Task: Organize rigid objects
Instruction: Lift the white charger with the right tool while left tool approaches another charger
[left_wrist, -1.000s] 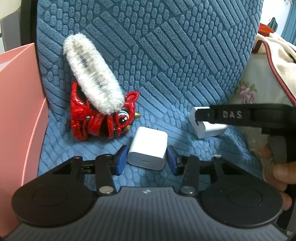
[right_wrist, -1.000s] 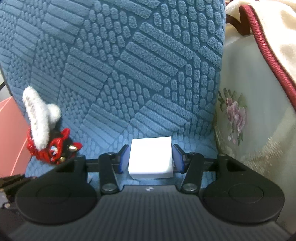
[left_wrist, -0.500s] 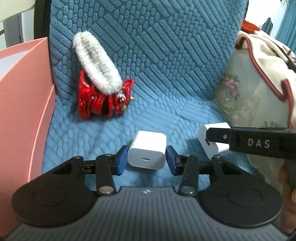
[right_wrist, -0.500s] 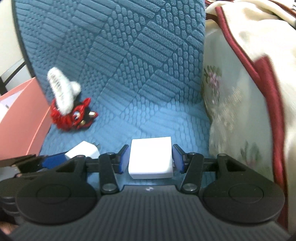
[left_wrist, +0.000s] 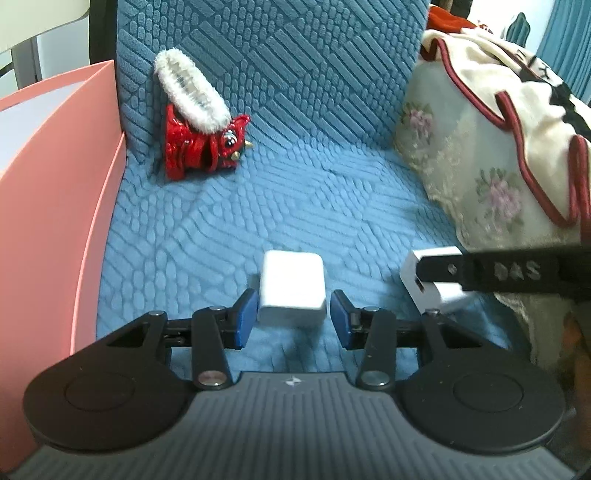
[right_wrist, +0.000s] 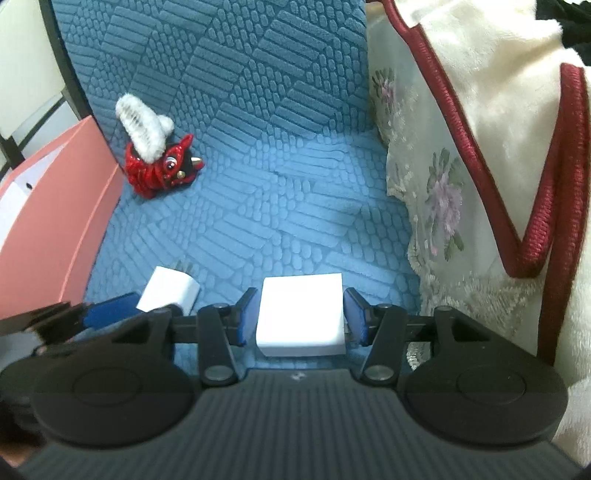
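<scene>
**Two chargers up, pink box off to the left**

Far left of both frames: pink box (left_wrist: 55, 206), open, wall hard against the blue seat cushion (left_wrist: 295, 206). Likely the drop point, judging by the task. Upper left, against the backrest: red figurine (left_wrist: 203, 147) with a white fuzzy clip (left_wrist: 190, 90) lying on top, untouched and well away from both tools.

Lower centre of the left wrist view: left gripper (left_wrist: 291, 317) clamped at a middling width on a white charger (left_wrist: 293, 288), blue pads pressed to its two flat sides, lifted clear of the cushion. Prongs pointing away from the camera, just visible in the right wrist view.

Right of that: right gripper (right_wrist: 301, 319), same middling width, gripping a second white charger (right_wrist: 301, 317) across its sides, flat face up.

Key relation: box to the left of both loads, left gripper nearer, almost beside its wall. Right gripper further off, with the left tool between it and the box. Probably left one first, then; otherwise a risk of the two tools knocking together.
</scene>
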